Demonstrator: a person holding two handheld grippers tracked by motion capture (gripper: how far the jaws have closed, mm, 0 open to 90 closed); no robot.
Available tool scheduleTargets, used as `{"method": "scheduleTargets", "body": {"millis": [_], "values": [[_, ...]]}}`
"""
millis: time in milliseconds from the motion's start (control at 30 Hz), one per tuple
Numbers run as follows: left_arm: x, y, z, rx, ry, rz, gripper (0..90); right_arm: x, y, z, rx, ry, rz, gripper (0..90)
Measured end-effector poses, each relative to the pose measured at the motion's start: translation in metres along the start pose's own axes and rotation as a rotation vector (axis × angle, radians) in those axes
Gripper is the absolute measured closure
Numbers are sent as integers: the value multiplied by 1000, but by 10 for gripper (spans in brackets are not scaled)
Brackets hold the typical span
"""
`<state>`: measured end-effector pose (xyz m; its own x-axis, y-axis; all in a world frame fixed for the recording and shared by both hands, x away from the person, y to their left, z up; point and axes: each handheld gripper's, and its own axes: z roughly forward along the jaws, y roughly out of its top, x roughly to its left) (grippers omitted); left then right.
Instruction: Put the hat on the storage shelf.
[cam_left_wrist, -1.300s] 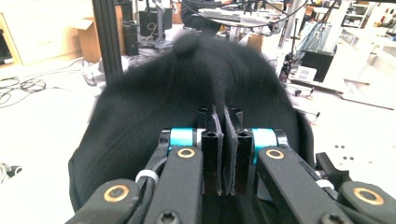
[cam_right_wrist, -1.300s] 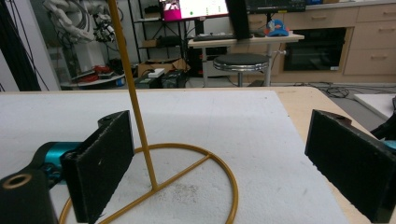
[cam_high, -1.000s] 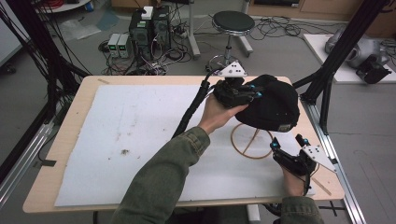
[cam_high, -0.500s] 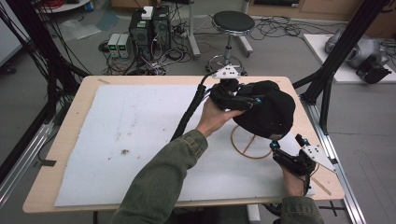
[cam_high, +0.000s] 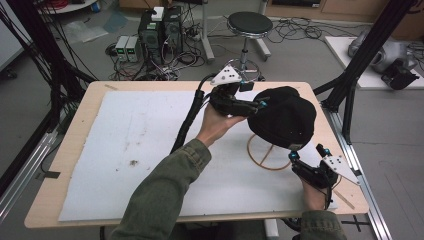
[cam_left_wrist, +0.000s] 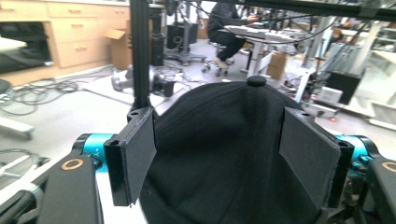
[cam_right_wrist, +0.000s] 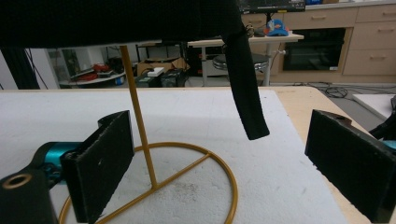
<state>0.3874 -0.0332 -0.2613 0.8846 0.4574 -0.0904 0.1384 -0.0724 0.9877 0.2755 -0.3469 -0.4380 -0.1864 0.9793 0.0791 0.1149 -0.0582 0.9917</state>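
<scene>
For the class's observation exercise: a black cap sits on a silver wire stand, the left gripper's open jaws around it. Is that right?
Not quite. The stand is yellow-gold, as the right gripper view shows. The rest holds: the black cap sits on it, and the left gripper has its open jaws on either side of the cap.

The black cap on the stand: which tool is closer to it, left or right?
Left. The left tool is at the black cap, its jaws open around the crown. The right tool sits lower, beside the gold stand.
</scene>
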Motion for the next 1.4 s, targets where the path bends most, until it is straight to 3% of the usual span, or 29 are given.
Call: {"method": "scheduleTargets", "body": {"millis": [233,467,667,800,1233,1400], "values": [[4,-2,-28,-15,44,18,263,0,0,0,-1,-3,-1,73],[8,-19,-54,-26,78,9,263,-1,0,0,-4,-15,15,73],[15,-30,-75,-31,92,-15,261,1,1,-1,-1,-11,-4,73],[15,-38,-91,-62,115,-11,254,1,1,-1,0,-11,-4,73],[26,-76,-149,-146,320,-6,240,2,0,-2,-11,-19,-15,73],[26,-83,-164,-142,389,5,199,2,0,-2,-9,-23,-5,73]]}}
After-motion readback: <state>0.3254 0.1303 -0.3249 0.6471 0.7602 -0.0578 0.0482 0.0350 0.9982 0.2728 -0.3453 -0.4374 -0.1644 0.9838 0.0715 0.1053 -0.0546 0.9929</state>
